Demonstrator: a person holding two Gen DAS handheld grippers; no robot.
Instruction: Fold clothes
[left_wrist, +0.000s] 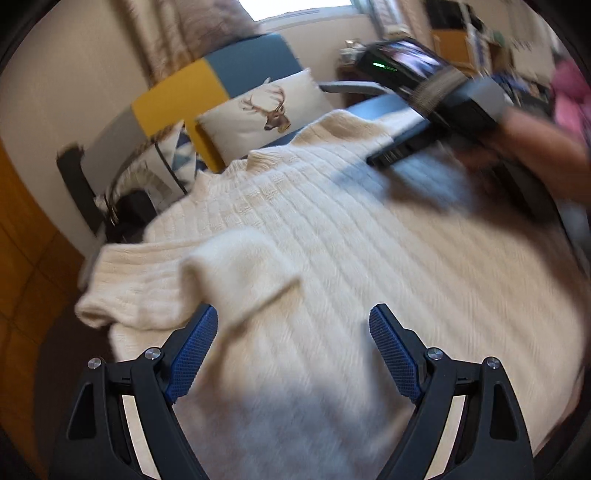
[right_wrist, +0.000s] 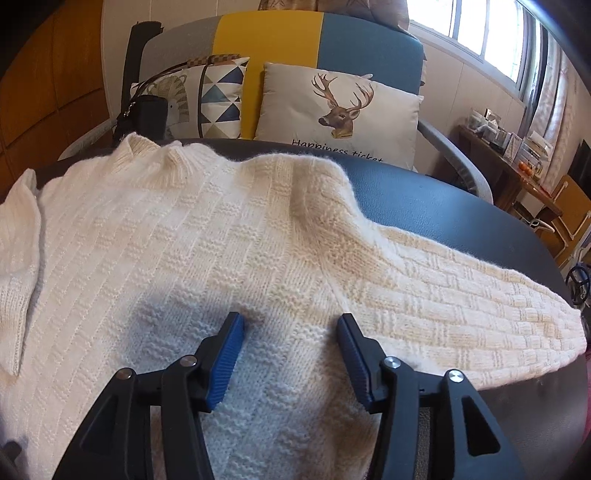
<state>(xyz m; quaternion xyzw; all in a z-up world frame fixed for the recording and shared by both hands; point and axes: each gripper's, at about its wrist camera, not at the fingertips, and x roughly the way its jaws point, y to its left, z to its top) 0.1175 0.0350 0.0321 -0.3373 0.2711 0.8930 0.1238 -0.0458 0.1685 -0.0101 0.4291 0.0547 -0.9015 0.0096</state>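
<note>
A cream knit sweater (left_wrist: 314, 240) lies spread flat on a dark table (right_wrist: 443, 206), collar toward the sofa. In the left wrist view its left sleeve (left_wrist: 207, 280) is folded in over the body. My left gripper (left_wrist: 293, 317) is open and empty, just above the sweater beside that sleeve. In the right wrist view the sweater (right_wrist: 184, 240) fills the frame and its right sleeve (right_wrist: 480, 306) stretches out to the right. My right gripper (right_wrist: 291, 323) is open and empty, low over the body near the armpit seam. The right gripper's body (left_wrist: 424, 107) shows at the left wrist view's upper right.
A grey, yellow and blue sofa (right_wrist: 295, 40) stands behind the table with a deer cushion (right_wrist: 340, 107) and a triangle-pattern cushion (right_wrist: 218, 96). A black bag (right_wrist: 146, 114) sits at the sofa's left. A cluttered side table (right_wrist: 509, 158) stands at the right by the window.
</note>
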